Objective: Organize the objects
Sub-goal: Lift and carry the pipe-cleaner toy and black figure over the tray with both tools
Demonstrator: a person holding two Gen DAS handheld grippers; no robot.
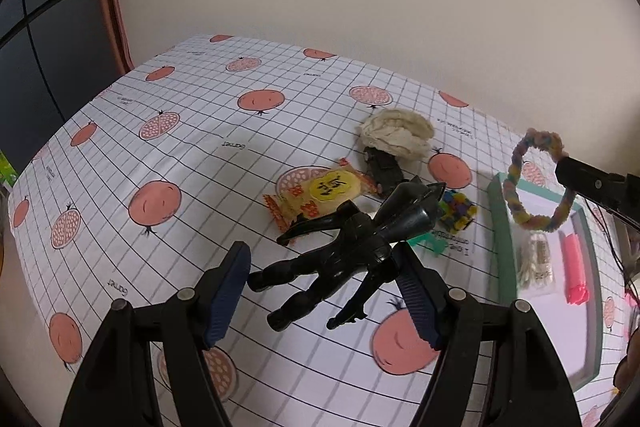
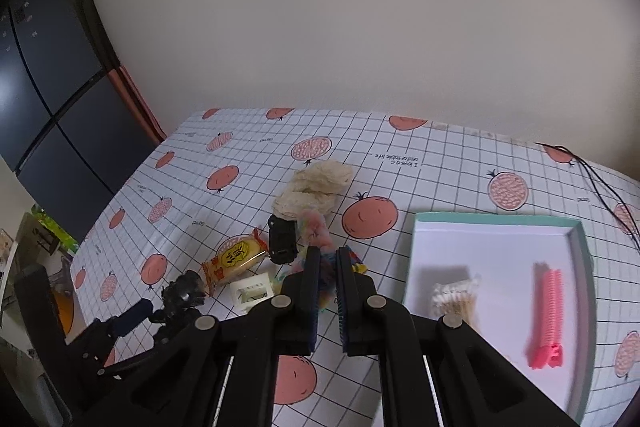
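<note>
A black action figure (image 1: 340, 259) lies on the pomegranate-print tablecloth (image 1: 192, 155). My left gripper (image 1: 320, 255) is open, with a blue-padded finger on each side of the figure's torso. My right gripper (image 2: 328, 259) is shut on a pastel fuzzy ring (image 2: 316, 231). In the left wrist view that ring (image 1: 532, 183) hangs in the air over the left edge of the teal-rimmed tray (image 1: 500, 227), held by the right gripper (image 1: 568, 167). The tray (image 2: 496, 219) holds a bundle of cotton swabs (image 2: 456, 297) and a pink hair clip (image 2: 546, 311).
Behind the figure lie a yellow snack packet (image 1: 328, 195), a black toy car (image 1: 384, 167), a cream fluffy cloth (image 1: 396, 135), a multicoloured cube (image 1: 458, 211) and a small white box (image 2: 252, 291). A black cable (image 2: 600, 179) crosses the far right. A dark fridge (image 2: 48, 99) stands left.
</note>
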